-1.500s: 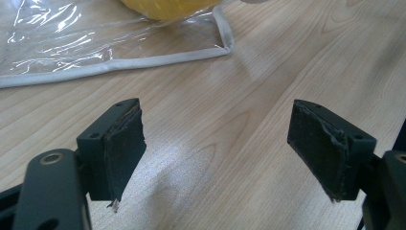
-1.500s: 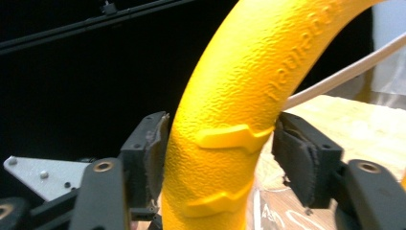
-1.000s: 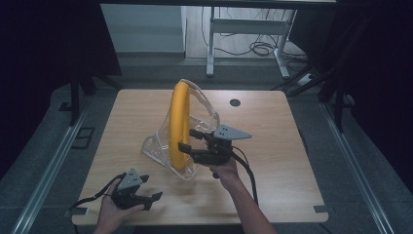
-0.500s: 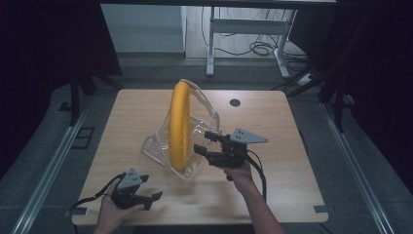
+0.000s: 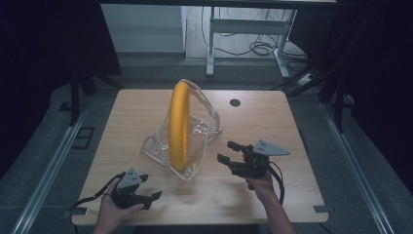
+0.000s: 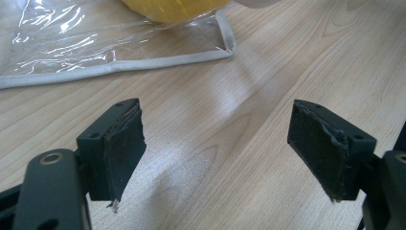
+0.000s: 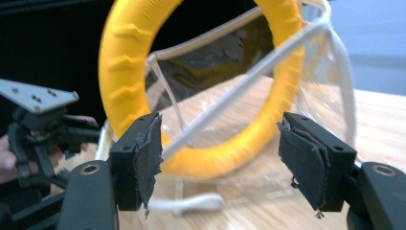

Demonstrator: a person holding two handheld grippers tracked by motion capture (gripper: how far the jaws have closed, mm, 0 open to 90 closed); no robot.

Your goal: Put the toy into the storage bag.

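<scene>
This looks like a lab or test room. A bare wooden surface [image 5: 272,122] stands between dark curtains [image 5: 44,44]. Metal rails [image 5: 44,180] run along the grey floor [image 5: 341,146]. Loose cables [image 5: 253,48] lie under a metal stand [image 5: 243,27] behind.

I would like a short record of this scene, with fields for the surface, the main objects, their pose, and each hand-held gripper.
surface: light wooden table
main object: yellow ridged plastic ring, standing on edge
container: clear plastic bag with white piping, around the ring, partly flat on the table
small item: dark round hole or cap near the far edge of the table
left hand-held gripper: open, empty, low over the table near its front edge
right hand-held gripper: open, empty, pointing at the ring, apart from the bag
</scene>
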